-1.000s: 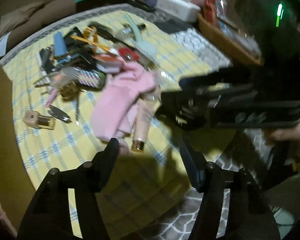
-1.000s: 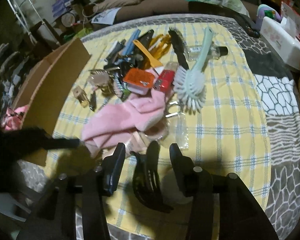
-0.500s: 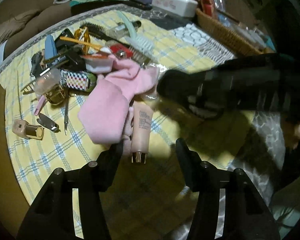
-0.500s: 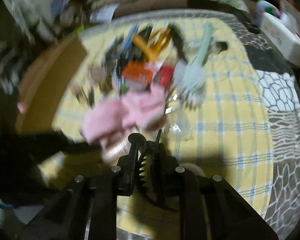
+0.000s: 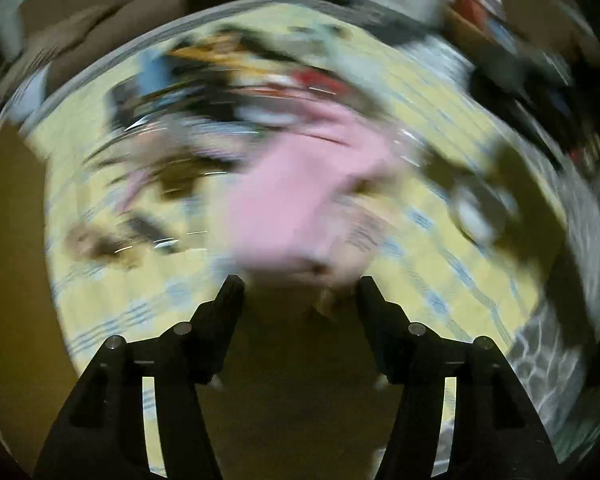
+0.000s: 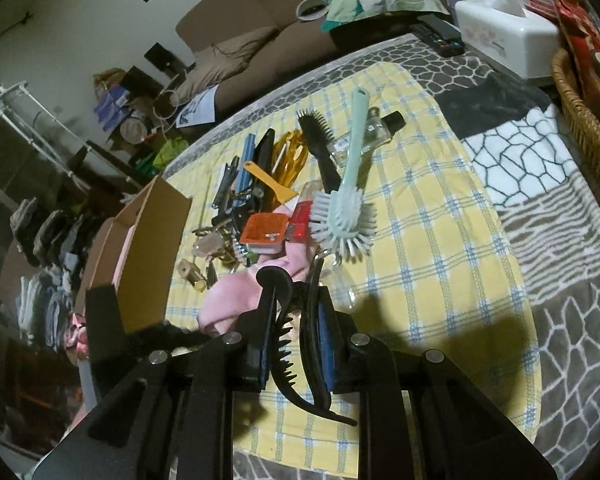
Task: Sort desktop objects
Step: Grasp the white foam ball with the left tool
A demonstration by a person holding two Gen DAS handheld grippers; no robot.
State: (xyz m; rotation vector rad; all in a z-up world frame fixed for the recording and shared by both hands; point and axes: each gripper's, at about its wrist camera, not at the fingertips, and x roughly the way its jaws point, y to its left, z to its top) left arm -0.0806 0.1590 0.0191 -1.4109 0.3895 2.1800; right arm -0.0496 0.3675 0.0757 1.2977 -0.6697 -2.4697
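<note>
Black toothed hair claw clip (image 6: 296, 344) is sitting clamped between the right tool's (image 6: 296, 312) blue pads, lifted clear of the yellow checked cloth (image 6: 440, 240) on the bench. Ahead of that tool: pink cloth (image 6: 236, 296), mint dish brush (image 6: 344, 216). Left tool (image 5: 300, 292) is opening, fingers apart with nothing between them, pink cloth just ahead; that view is blurred.

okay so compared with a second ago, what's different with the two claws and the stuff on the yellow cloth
The right claw has closed on the black hair clip, which a second ago stood loose between its open fingers, and has lifted it off the yellow cloth. The left claw has moved in toward the pink cloth; its jaws are opening, with nothing between them. The pile, dish brush and cardboard box lie as before.
</note>
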